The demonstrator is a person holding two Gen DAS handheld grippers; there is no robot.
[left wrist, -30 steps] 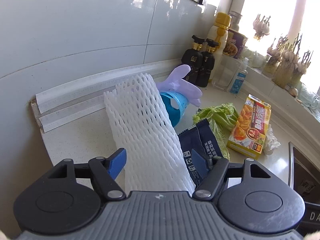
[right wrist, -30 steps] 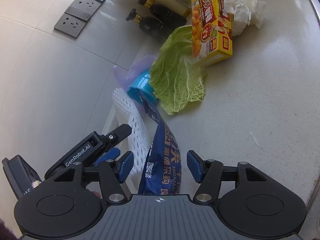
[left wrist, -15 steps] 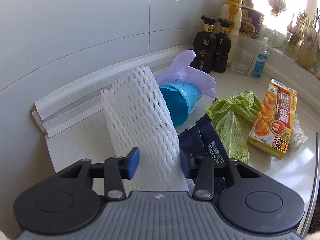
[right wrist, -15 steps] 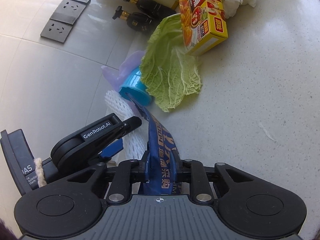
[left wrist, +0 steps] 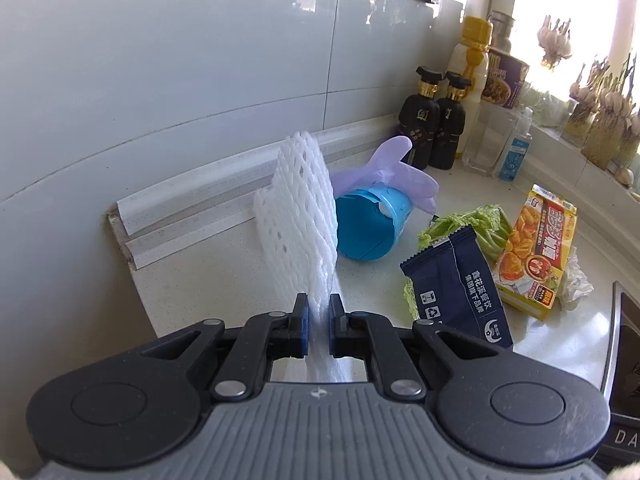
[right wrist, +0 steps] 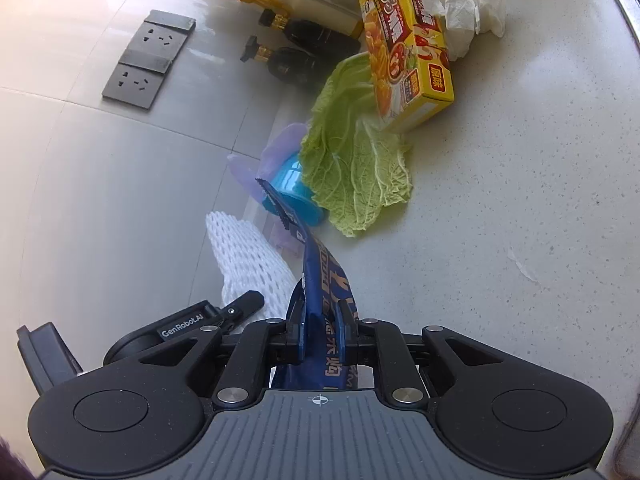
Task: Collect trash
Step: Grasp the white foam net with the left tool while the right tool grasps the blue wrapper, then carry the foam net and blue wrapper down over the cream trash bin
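Note:
My left gripper point(left wrist: 319, 322) is shut on a white foam net sleeve point(left wrist: 300, 220), squeezed flat and held above the counter. My right gripper point(right wrist: 321, 322) is shut on a dark blue snack wrapper point(right wrist: 320, 276), also seen in the left wrist view point(left wrist: 460, 288). The foam sleeve point(right wrist: 248, 256) and the left gripper's body point(right wrist: 192, 320) show to the left in the right wrist view. On the counter lie a blue paper cup point(left wrist: 368, 224), a purple glove point(left wrist: 392, 168), a cabbage leaf point(right wrist: 356, 160), a yellow food box point(right wrist: 408, 48) and a crumpled tissue point(right wrist: 468, 4).
Two black bottles point(left wrist: 436, 128), a yellow-capped bottle point(left wrist: 472, 60) and a small sanitizer bottle point(left wrist: 514, 148) stand against the tiled wall. A sink edge point(left wrist: 624, 340) lies at the right. Wall sockets point(right wrist: 148, 64) sit above the counter point(right wrist: 520, 200).
Both grippers have closed: the left on the foam sleeve, the right on the blue wrapper. Both items have been lifted off the counter.

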